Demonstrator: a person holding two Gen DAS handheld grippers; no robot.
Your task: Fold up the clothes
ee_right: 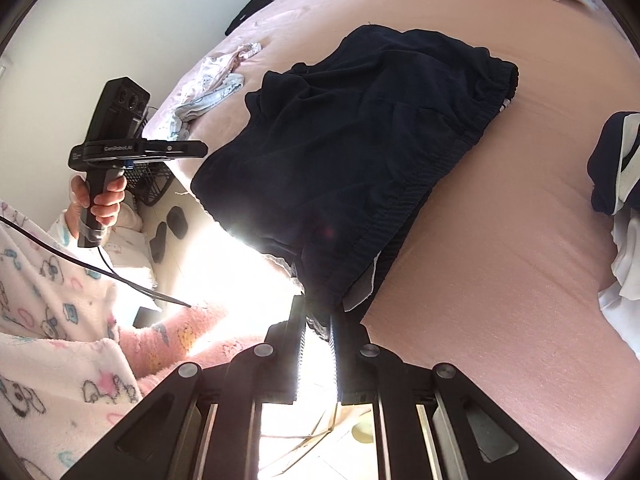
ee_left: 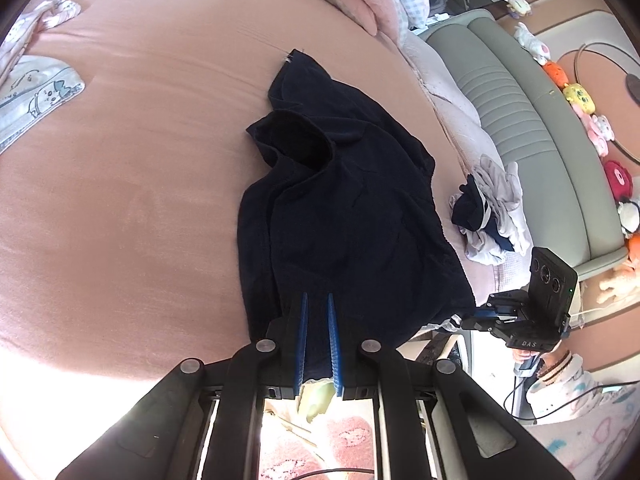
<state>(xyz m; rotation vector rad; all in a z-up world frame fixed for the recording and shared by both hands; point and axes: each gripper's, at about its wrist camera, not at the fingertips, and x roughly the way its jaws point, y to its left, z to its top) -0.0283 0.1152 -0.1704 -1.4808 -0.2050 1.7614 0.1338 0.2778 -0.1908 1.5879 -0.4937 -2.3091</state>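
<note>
The dark navy garment (ee_left: 340,208) lies rumpled on the pink bed (ee_left: 120,200). Both left tongs (ee_left: 317,300) and right tongs (ee_right: 318,320) pinch its soft, limp near hem; it likely drapes and sags.

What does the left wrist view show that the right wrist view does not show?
Only the left wrist view shows the grey padded bench with the row of colourful plush toys beside the bed. Only the right wrist view shows the black wire basket on the floor and the ribbed waistband of the garment. Both show the dark navy garment on the pink bed sheet, with the left hand-held gripper and the right hand-held gripper each closed on its near edge.
</note>
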